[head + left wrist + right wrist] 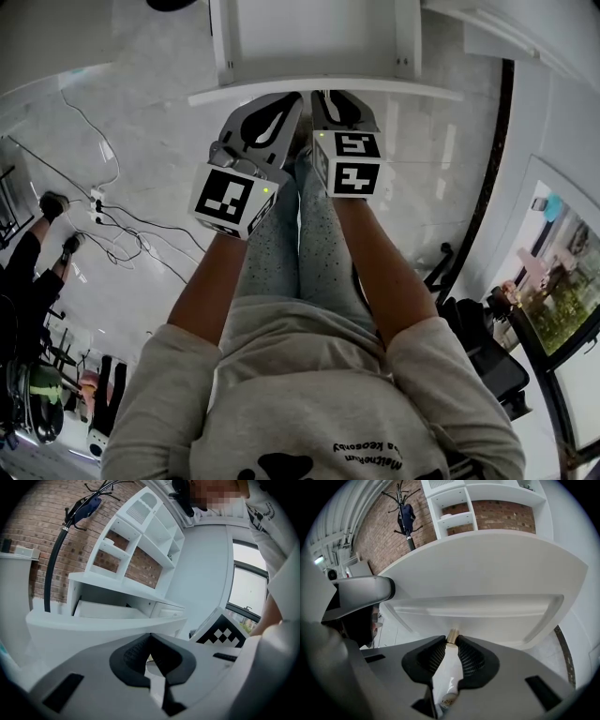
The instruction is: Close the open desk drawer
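- Right gripper view shows the right gripper (451, 645) clenched on a small brass-coloured knob (453, 635). The knob sits on the white drawer front (478, 609), with one pad on each side of it.
- Left gripper (150, 641): the jaw tips meet and nothing is between them. It is level with the drawer front, just beside the right gripper's marker cube (225, 632).
- Location of the task item: in the head view the drawer (223, 47) stands well out from the worktop (122, 587). Its front edge is at the tips of both grippers.
- Step in hand, as judged: the hold on the knob is made and the drawer is not yet closed, so the closing push is the work at hand.
- Next move calls for:
  - a level push on the knob straight toward the desk, in line with the drawer sides;
  - even pressure so that the front does not skew, where the empty left gripper could bear flat on the front beside the knob;
  - release of the knob only once the front sits flush.
- Obstructions: nothing shows above the drawer rim in the head view. The person's legs (300, 244) are on the near side of the front and out of the travel path.
- Surroundings:
  - a white shelf unit (140, 531) above the worktop;
  - a brick wall (33, 522) behind;
  - a coat stand (407, 515);
  - cables (122, 225) on the floor, well apart to the left.
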`<state>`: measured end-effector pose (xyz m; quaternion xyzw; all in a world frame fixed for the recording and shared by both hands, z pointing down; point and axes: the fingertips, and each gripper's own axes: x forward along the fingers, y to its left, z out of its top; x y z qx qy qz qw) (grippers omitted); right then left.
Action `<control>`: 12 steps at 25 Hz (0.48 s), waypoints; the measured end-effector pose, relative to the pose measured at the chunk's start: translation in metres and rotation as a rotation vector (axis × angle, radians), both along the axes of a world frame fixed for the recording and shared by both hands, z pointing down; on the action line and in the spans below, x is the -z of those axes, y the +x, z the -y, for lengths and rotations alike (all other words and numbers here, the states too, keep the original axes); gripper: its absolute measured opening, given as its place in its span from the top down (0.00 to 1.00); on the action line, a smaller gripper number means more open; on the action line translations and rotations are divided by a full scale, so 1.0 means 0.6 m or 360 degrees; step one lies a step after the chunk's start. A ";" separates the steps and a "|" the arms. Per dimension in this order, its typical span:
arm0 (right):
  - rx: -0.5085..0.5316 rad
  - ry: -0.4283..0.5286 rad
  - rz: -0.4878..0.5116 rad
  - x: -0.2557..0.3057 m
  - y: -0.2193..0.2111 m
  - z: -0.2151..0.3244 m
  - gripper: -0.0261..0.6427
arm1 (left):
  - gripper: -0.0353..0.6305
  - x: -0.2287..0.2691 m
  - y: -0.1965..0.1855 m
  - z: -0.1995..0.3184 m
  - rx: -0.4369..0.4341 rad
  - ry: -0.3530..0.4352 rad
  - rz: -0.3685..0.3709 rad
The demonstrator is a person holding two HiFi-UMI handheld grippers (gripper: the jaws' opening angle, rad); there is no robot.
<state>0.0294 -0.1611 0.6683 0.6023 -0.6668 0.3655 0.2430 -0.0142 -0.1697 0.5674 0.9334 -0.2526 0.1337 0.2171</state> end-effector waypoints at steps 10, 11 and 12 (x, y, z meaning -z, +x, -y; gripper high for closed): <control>0.0002 0.0008 0.0010 0.002 0.013 0.049 0.81 | 0.92 0.007 0.013 0.049 0.0028 -0.0005 0.0014; 0.0009 0.0009 0.0008 0.002 0.016 0.057 0.81 | 0.92 0.007 0.016 0.056 0.0031 -0.0004 0.0012; 0.0015 0.0013 0.0004 0.002 0.018 0.065 0.81 | 0.92 0.006 0.019 0.063 0.0033 -0.0003 0.0009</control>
